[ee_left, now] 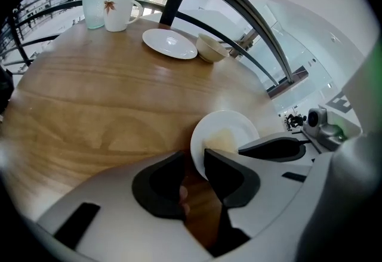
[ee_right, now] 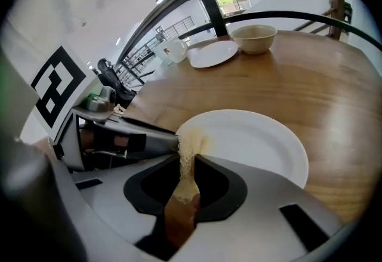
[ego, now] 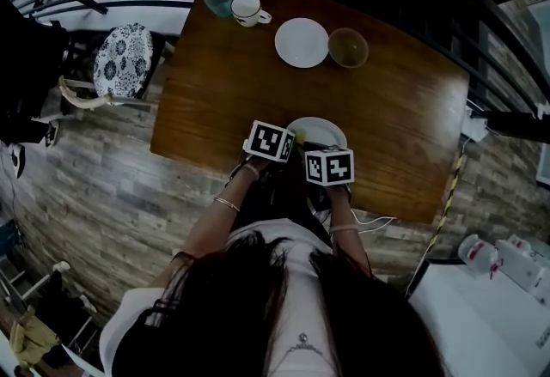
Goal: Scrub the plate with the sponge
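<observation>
White and round, the plate (ee_right: 250,141) is lying flat at the near edge of the wooden table (ego: 223,100), just in front of the person. A thin, pale yellow sponge (ee_right: 188,148) is standing on edge against the plate's left rim and is touching its surface there.

The right gripper (ee_right: 186,165) is pinching the sponge: its two dark jaws are sitting nearly together, with only the squashed sponge between them. The left gripper (ee_left: 194,158) is clamping the plate's near rim, one jaw lying over the white face and the other jaw outside the edge. In the head view the two grippers are sitting side by side over the plate, and each is carrying a cube with black-and-white square markers.

Farther back on the table a second white plate (ego: 302,42) is resting beside a tan bowl (ego: 348,47). Left of them a white mug (ee_left: 119,11) with a small reddish leaf print is standing just beside a pale teal cup (ee_left: 93,10). Off the table's left end, a chair with a patterned cushion (ego: 123,60) is standing on the plank floor.
</observation>
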{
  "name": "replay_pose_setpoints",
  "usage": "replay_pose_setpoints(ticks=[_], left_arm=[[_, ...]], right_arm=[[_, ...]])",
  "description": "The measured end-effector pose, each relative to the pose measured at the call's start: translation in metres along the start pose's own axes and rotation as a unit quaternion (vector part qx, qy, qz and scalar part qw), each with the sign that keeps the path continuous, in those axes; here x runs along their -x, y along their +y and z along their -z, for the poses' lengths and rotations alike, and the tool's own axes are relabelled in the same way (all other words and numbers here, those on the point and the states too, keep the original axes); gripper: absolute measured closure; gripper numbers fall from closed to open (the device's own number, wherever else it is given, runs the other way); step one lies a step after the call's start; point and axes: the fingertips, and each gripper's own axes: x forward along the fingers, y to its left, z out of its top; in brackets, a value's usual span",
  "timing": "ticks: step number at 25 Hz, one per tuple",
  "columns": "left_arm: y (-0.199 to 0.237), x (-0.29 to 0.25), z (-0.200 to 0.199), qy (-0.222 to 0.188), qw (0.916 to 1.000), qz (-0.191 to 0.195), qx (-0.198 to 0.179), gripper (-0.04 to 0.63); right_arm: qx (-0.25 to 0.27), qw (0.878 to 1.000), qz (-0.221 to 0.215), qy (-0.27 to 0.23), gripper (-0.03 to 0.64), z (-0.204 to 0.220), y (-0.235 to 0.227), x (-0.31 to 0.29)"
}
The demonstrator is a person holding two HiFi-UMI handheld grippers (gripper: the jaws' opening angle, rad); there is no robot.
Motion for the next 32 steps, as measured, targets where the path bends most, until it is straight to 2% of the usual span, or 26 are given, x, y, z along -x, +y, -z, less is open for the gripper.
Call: replay_pose_setpoints(ticks=[3,9,14,22,28,32], left_arm=[[0.0,0.0,0.0,0.002,1.0,-0.001,-0.007,0.482],[-0.001,0.001,0.001,0.003,0.9999,0.001,-0.011,0.48],[-0.005,-0.001,0.002,0.007,0.9998,0.0,-0.018,0.48],[-0.006,-0.002,0.001,0.007,0.9998,0.0,-0.019,0.481],[-0.007,-0.002,0.001,0.007,0.9998,0.001,-0.018,0.482],[-0.006,-0.001,0.001,0.008,0.9997,-0.001,-0.021,0.48]], right_arm=[[-0.018,0.999,0.026,-0.003,0.525,0.003,-0.021,0.01],[-0.037,0.994,0.105,-0.022,0.525,0.006,-0.078,0.046],[-0.033,0.988,0.146,-0.042,0.525,-0.001,-0.094,0.06],[-0.023,0.996,0.088,-0.025,0.526,-0.007,-0.057,0.023],[-0.005,1.0,0.016,-0.016,0.526,-0.015,-0.019,0.0],[-0.018,1.0,0.008,-0.023,0.525,-0.014,-0.023,0.003]])
